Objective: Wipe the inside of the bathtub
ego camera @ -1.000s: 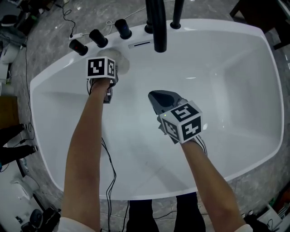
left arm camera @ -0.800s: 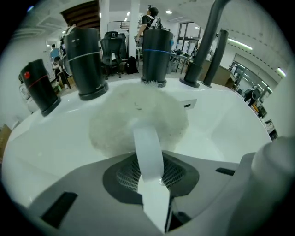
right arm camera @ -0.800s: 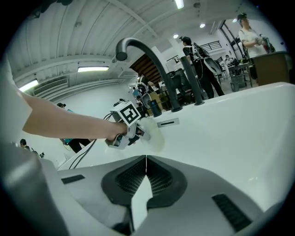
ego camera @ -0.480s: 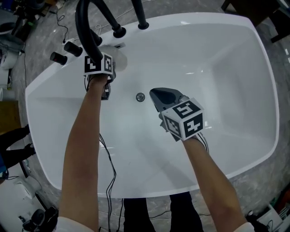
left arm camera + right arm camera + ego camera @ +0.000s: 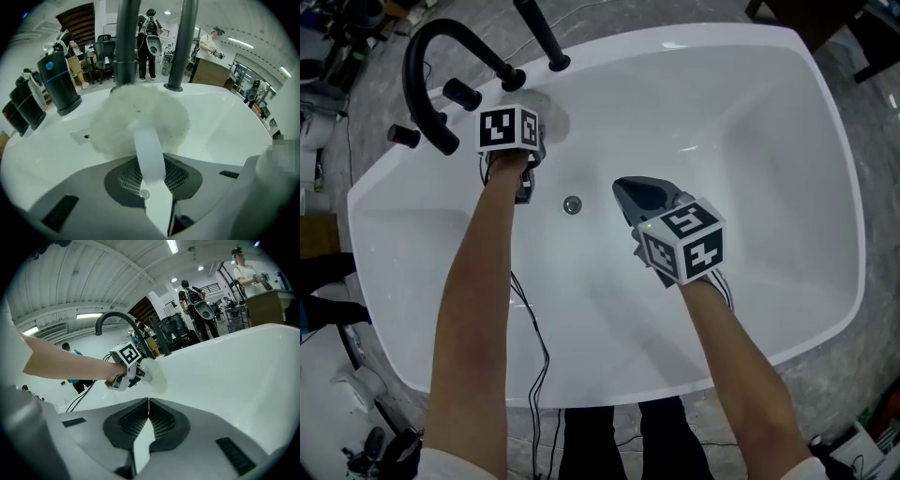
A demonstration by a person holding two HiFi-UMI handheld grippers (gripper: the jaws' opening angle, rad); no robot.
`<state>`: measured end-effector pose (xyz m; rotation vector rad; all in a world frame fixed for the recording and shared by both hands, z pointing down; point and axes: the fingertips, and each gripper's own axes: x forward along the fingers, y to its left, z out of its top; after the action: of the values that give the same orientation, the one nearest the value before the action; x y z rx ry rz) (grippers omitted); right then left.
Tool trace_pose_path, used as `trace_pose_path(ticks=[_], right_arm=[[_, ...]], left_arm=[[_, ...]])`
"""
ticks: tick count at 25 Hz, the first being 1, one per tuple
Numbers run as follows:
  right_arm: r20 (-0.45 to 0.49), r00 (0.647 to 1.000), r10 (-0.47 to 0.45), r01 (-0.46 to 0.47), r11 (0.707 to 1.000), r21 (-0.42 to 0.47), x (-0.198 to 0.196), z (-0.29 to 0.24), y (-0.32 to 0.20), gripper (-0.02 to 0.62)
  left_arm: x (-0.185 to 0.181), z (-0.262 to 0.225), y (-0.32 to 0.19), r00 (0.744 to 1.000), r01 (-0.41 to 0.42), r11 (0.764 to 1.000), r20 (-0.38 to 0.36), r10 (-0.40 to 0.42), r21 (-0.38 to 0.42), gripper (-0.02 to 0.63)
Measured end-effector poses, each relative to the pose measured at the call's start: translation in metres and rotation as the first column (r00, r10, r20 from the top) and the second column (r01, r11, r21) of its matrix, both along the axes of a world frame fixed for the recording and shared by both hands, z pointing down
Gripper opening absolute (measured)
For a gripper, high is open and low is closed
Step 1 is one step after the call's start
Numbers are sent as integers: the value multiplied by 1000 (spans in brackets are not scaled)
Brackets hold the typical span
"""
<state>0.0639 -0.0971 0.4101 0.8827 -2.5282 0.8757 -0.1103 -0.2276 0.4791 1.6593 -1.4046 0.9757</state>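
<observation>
The white bathtub (image 5: 750, 141) fills the head view, its drain (image 5: 572, 204) in the floor. My left gripper (image 5: 534, 136) is shut on the strap of a round white fluffy wiping pad (image 5: 551, 117). The pad lies against the tub's inner wall just below the black faucet (image 5: 441, 56). In the left gripper view the pad (image 5: 140, 117) sits straight ahead, and its white strap (image 5: 149, 157) runs back between the jaws of the left gripper (image 5: 151, 180). My right gripper (image 5: 636, 195) hovers over the tub's middle, shut with nothing in it. The right gripper (image 5: 148, 404) looks toward the pad (image 5: 154, 373).
Black knobs (image 5: 461, 94) stand on the tub's rim left of the faucet, and a black post (image 5: 546, 42) rises behind it. Cables trail from the left gripper over the near rim (image 5: 534, 375). Grey stone floor surrounds the tub. People stand far off in the room.
The head view has swung, so the faucet shows further left and the drain has come into sight. The left gripper keeps the pad on the wall; the right gripper has barely moved.
</observation>
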Motion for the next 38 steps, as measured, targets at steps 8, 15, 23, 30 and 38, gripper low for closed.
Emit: trace_pose_path(ticks=[8,15,23,30,38], right_arm=[[-12,999,37,-37,999,-5,16,-6,-5,20],[-19,997,70,-70,998,-1,12,-9,-7,20],[-53,988,146,-145,989,9,31,-9,-11,20],[-81,977,195,-195,981,7,55,-4,-4,20],[-83,977,196,-197,980,3,75,-3,-2,20]], left_arm=[[40,0,-11,998,-47,999,-30,47,3,97],[52,5,-15,996,-74,997,-41,74,-1,97],[95,11,-23,984,-160,987,-86,159,-2,97],[118,15,-28,974,-199,980,-105,199,14,97],[143,16,-33,971,-210,978,-115,210,13,97]])
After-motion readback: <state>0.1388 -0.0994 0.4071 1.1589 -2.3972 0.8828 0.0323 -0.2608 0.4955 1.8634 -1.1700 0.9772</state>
